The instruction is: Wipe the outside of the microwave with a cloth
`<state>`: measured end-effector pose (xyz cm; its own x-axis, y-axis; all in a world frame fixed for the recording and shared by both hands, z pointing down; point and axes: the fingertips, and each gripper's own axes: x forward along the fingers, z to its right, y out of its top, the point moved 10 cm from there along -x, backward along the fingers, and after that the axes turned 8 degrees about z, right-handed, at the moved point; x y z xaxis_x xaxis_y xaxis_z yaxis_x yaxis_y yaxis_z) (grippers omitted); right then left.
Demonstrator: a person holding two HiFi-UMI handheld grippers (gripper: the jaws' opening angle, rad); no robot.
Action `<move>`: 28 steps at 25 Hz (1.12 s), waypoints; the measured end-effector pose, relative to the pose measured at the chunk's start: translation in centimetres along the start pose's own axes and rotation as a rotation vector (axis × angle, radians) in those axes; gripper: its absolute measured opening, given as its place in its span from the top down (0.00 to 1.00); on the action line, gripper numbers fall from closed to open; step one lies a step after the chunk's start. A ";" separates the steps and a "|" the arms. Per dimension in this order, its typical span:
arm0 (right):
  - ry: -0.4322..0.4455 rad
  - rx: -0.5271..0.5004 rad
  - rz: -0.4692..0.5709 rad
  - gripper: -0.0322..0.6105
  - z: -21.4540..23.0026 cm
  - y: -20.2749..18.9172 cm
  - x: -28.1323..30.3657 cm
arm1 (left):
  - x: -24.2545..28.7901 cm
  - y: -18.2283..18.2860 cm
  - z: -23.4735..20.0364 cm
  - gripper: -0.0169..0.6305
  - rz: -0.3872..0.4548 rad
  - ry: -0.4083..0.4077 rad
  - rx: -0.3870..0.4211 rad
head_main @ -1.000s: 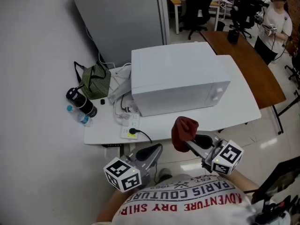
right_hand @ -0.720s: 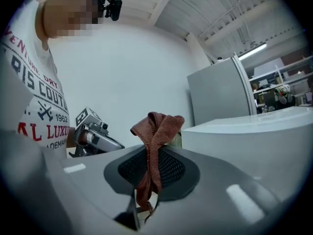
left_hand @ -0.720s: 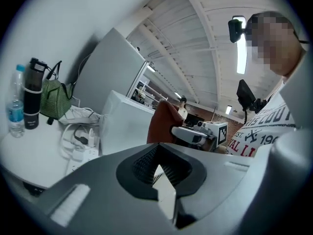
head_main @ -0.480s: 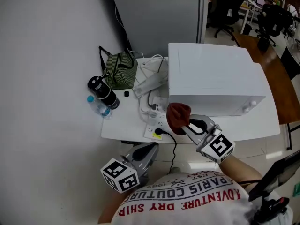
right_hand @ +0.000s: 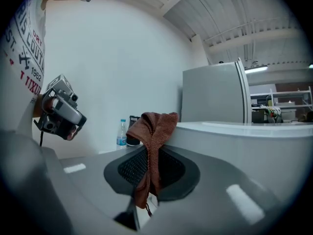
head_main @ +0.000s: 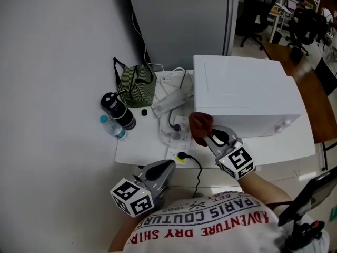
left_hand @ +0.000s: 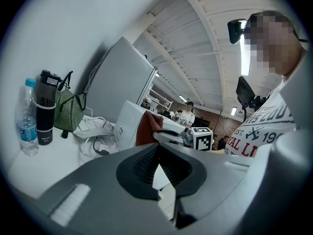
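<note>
While the left hand-held gripper hangs low by the person's shirt, short of the desk edge and with its jaws closed together on nothing, the right hand-held gripper is clamped on a reddish-brown cloth, which bunches up above its jaws and trails a short tail down between them; a second ago this gripper and its cloth were held off the desk's near edge, well clear of the white microwave, and since then they have come forward over the desk, above the power strip and its black cable, so that the cloth now sits right at the microwave's near left corner; whether the fabric already presses on the casing I cannot tell, though the right gripper view shows it hard up beside the white wall; judging from that, the approach looks finished and the wiping itself seems about to start, with no face of the appliance wiped so far as one can judge; the left gripper has barely shifted and takes no part; farther back on the desk, left of the microwave, stand a clear water bottle, a black flask and a green striped bag, beside a tangle of white leads; behind everything rises a tall grey cabinet.
</note>
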<state>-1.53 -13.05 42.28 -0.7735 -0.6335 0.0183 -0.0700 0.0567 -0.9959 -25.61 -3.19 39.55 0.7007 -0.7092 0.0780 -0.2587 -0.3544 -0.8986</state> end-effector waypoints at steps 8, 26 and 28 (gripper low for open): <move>-0.078 0.048 -0.016 0.88 2.8 -0.2 -1.9 | 2.0 0.6 1.9 0.96 -0.024 -0.029 0.018; -0.438 0.127 -0.043 0.88 14.2 -1.3 -20.4 | 13.1 -0.8 10.5 0.96 -0.097 -0.208 0.046; -0.481 0.139 -0.041 0.88 15.4 -1.4 -22.3 | 14.3 -1.1 11.5 0.96 -0.109 -0.234 0.051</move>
<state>25.53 -10.86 41.95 -0.3915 -0.9189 0.0478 0.0154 -0.0585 -0.9982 -7.64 -5.93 36.73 0.8590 -0.5060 0.0783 -0.1440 -0.3856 -0.9114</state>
